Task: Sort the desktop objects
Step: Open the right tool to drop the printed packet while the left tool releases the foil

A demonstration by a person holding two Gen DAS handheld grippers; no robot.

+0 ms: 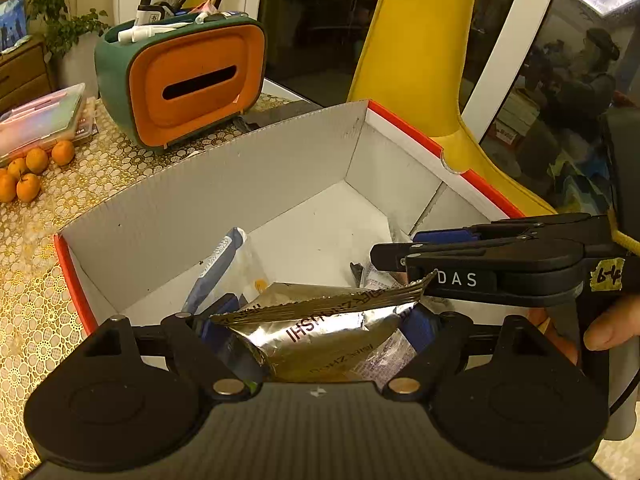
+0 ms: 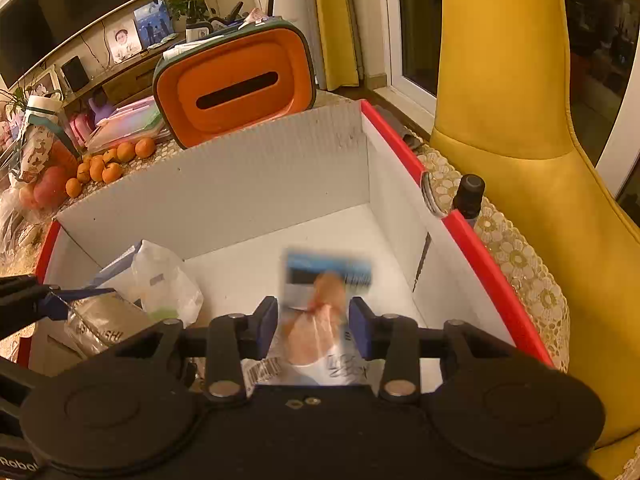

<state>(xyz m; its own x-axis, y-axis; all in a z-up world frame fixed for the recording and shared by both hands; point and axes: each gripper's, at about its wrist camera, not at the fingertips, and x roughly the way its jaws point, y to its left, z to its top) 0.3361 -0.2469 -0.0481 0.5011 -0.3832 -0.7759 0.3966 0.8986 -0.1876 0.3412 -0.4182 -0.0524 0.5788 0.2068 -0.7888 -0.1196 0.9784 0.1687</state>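
Two grippers hang over one white corrugated box (image 1: 224,184) with a red outer skin, standing on the gold-patterned worktop (image 1: 36,280).

On the left, the left gripper (image 1: 320,320) has its jaws spread wide around a torn silver foil pouch (image 1: 320,324), with the blue pads (image 1: 420,322) against the pouch's two edges; whether they truly press it I cannot tell, though it looks held. The pouch sits low over the box's near end. It should be light, crinkly and slippery, and it would buckle under a hard squeeze, so the flat sealed edge seems the safest place to hold. Printed on it, upside down, are letters ending "SHI"; the rest is creased away.

Beside it in the box lie a dark blue tube-shaped thing (image 1: 218,268) and a clear plastic bag (image 2: 168,280), soft and limp.

To the right, the right gripper (image 2: 312,320) stands at a narrow setting with a blurred packet (image 2: 328,276), blue-topped with a pinkish clear wrap, between its pads. It appears loose rather than pinched. It looks light and floppy; a barcode shows, but no readable words.

That gripper's side reads "DAS", with a yellow handwritten tag.
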